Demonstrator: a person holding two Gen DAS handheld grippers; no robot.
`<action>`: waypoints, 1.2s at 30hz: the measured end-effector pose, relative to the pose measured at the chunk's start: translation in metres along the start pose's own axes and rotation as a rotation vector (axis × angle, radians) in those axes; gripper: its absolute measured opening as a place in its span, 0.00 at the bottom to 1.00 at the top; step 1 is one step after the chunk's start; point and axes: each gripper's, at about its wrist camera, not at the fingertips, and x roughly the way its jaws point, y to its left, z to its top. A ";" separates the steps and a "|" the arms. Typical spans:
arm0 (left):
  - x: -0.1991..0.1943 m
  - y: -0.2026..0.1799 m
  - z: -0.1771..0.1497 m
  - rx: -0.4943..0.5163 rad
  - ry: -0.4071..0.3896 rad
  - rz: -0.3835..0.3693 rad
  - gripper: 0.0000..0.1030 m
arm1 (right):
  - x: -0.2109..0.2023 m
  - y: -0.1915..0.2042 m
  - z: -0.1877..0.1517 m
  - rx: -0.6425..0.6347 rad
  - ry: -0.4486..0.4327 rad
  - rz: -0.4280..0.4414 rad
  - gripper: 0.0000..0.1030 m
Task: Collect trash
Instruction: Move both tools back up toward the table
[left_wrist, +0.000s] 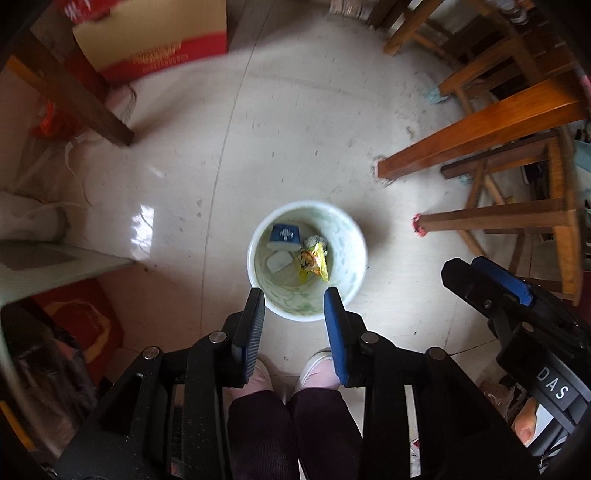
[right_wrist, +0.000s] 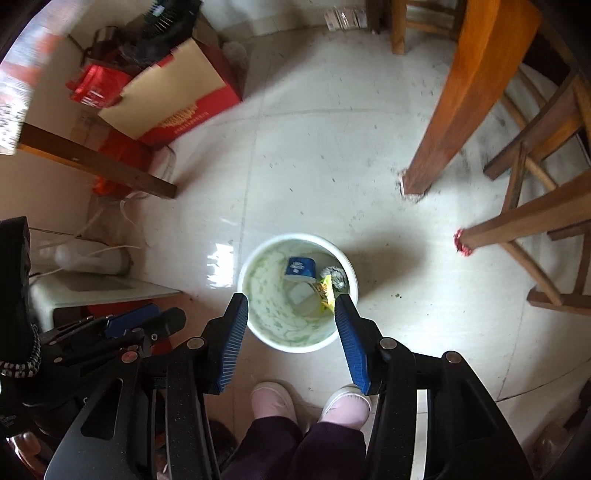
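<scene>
A white trash bin (left_wrist: 351, 291) with a green-patterned inside stands on the floor, seen from straight above; in the right wrist view the bin (right_wrist: 291, 341) lies just below centre. Inside lie a blue packet (left_wrist: 284, 234), a white scrap (left_wrist: 277, 261) and a yellow wrapper (left_wrist: 314, 262); the same blue packet (right_wrist: 301, 266) and yellow wrapper (right_wrist: 327, 291) show in the right wrist view. My left gripper (left_wrist: 295, 297) hangs open over the bin's near rim with nothing between its fingers. My right gripper (right_wrist: 291, 302) is open above the bin, also empty.
Wooden table and chair legs (left_wrist: 476, 133) crowd the right side. A red and tan cardboard box (left_wrist: 155, 40) and a dark wooden leg (left_wrist: 74, 92) stand at the far left. The person's pink shoes (right_wrist: 273, 402) and dark trousers are just below the bin. Pale tiled floor (left_wrist: 277, 129) lies beyond it.
</scene>
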 end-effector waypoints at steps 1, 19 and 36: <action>-0.014 -0.003 0.002 0.009 -0.013 0.004 0.30 | -0.014 0.006 0.003 -0.005 -0.013 -0.001 0.44; -0.354 -0.047 0.008 0.137 -0.321 0.017 0.31 | -0.324 0.099 0.030 -0.059 -0.358 -0.058 0.44; -0.580 -0.053 -0.042 0.243 -0.715 -0.039 0.43 | -0.505 0.186 0.000 -0.146 -0.720 -0.098 0.44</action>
